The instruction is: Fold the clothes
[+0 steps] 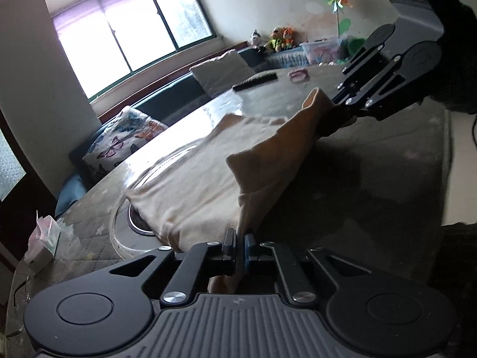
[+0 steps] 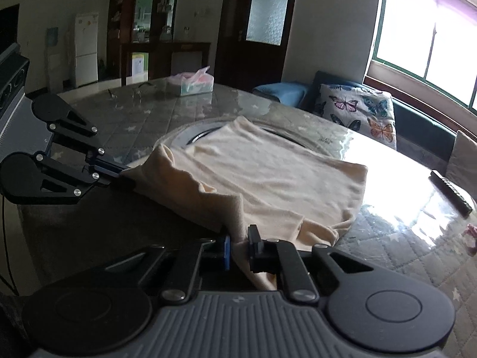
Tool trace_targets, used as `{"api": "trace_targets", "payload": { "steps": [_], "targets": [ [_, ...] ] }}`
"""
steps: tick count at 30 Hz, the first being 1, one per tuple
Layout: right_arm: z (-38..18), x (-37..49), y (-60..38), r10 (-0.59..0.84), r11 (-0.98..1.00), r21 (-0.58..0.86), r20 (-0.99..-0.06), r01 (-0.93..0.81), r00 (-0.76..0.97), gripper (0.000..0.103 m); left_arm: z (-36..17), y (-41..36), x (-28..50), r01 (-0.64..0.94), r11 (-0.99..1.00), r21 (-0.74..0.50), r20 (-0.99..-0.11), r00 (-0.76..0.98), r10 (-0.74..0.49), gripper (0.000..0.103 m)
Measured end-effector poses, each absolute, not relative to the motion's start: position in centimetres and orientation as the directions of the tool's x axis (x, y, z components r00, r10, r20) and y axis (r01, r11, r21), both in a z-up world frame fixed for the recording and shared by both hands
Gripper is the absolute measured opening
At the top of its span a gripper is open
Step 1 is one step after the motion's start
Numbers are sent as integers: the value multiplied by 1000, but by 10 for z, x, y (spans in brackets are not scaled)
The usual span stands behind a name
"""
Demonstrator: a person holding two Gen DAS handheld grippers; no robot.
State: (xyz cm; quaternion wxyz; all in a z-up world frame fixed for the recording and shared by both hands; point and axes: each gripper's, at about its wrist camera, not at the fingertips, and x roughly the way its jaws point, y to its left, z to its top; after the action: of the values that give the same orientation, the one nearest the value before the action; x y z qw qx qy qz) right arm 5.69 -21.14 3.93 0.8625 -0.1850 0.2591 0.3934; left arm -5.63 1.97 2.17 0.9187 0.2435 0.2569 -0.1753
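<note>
Two grippers, both clenched on one cream garment (image 2: 268, 176).

Item 1: left gripper (image 1: 240, 249). Jaws pressed together on a corner of the cloth; a fold of fabric runs up from between the fingers (image 1: 229, 246) and a short tail hangs below them. Seen from the right wrist view, the same gripper (image 2: 123, 173) bites the garment's near-left edge.

Item 2: right gripper (image 2: 238, 249). Jaws closed on a bunched edge of the cloth, with fabric trailing down behind the fingers. From the left wrist view it (image 1: 335, 106) pinches a raised corner of the garment, ahead and to the right of the left fingers.

Item 3: cream garment. Held edge lifted between the two grippers; the rest lies spread flat ahead of both sets of fingers on a quilted table (image 2: 402, 256) under a clear shiny cover, partly over a round inset ring (image 1: 119, 223).

Item 4: tissue pack (image 2: 196, 85), far beyond the right fingers, well apart from the cloth.

Item 5: dark remote (image 2: 451, 194), right of the cloth, near the table edge.

Item 6: butterfly cushion (image 2: 357, 110) on a bench beyond the table, below a window (image 1: 131, 35).
</note>
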Motion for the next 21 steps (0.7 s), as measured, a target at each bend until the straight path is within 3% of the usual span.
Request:
{"api": "trace_targets", "payload": {
  "steps": [11,21],
  "targets": [
    [88,-25,-252,645,553,-102,-576,-827,502,10,68,8,-141,466,823,325,-529,811,-250,5],
    [111,12,-239,632,565,-112,-578,-817,516,10,82,15,-75,389,864,320,-472,856,-210,5]
  ]
}}
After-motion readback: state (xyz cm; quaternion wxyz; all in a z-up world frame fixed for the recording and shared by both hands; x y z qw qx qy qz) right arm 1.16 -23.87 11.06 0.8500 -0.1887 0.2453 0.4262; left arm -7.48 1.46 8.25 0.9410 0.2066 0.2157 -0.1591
